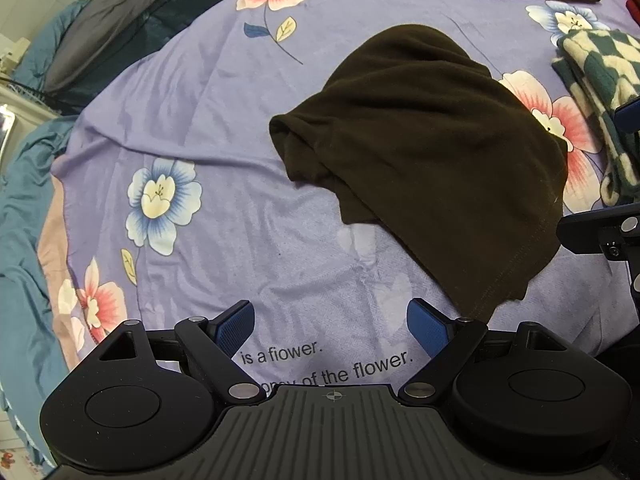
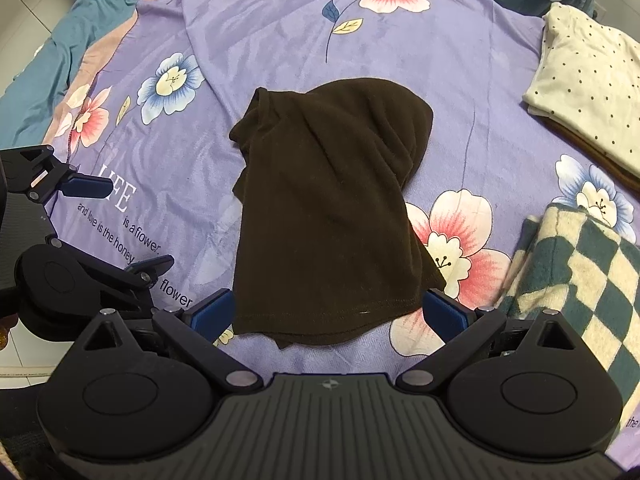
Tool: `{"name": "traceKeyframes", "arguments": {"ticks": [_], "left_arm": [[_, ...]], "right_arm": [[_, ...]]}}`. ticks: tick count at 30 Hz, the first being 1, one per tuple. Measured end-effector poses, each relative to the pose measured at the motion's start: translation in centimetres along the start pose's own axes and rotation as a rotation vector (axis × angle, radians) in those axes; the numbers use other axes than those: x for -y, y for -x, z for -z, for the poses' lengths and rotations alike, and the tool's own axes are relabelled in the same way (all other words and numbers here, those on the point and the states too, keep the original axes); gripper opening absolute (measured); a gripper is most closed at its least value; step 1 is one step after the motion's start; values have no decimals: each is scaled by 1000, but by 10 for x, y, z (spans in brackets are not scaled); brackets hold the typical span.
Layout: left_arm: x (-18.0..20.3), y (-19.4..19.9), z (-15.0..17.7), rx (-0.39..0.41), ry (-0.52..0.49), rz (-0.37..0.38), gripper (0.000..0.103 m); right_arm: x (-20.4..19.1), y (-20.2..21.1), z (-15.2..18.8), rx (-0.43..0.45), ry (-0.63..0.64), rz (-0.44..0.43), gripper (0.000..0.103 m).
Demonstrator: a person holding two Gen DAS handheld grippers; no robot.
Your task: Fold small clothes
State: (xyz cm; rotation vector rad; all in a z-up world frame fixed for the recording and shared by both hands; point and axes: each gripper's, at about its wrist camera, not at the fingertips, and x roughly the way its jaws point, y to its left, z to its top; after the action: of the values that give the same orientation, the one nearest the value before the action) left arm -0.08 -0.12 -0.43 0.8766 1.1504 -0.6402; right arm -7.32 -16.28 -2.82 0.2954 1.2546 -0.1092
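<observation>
A dark brown garment [image 1: 432, 152] lies crumpled and loosely bunched on the purple flowered bedsheet [image 1: 224, 128]. It shows in the right wrist view [image 2: 328, 216] straight ahead, its hemmed edge nearest me. My left gripper [image 1: 332, 330] is open and empty, hovering over the sheet to the left of the garment's near corner. My right gripper [image 2: 328, 316] is open and empty, its blue pads [image 2: 212, 314] standing either side of the garment's near hem. The left gripper [image 2: 124, 224] also shows at the left of the right wrist view.
A folded cream polka-dot garment [image 2: 588, 88] on a brown one lies at the far right. A green and cream checkered garment [image 2: 580, 280] lies at the near right. A teal quilt [image 1: 24, 216] and grey cloth [image 1: 116, 12] bunch along the bed's left edge.
</observation>
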Motion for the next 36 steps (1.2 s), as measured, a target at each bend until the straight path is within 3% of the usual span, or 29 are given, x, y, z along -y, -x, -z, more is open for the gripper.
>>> {"name": "traceKeyframes", "arguments": {"ticks": [6, 36], "left_arm": [[2, 0, -1, -11, -1, 21, 103], [0, -11, 0, -10, -3, -29, 103]], "right_arm": [[1, 0, 0, -4, -4, 3, 101], [3, -4, -2, -32, -39, -43, 101]]}}
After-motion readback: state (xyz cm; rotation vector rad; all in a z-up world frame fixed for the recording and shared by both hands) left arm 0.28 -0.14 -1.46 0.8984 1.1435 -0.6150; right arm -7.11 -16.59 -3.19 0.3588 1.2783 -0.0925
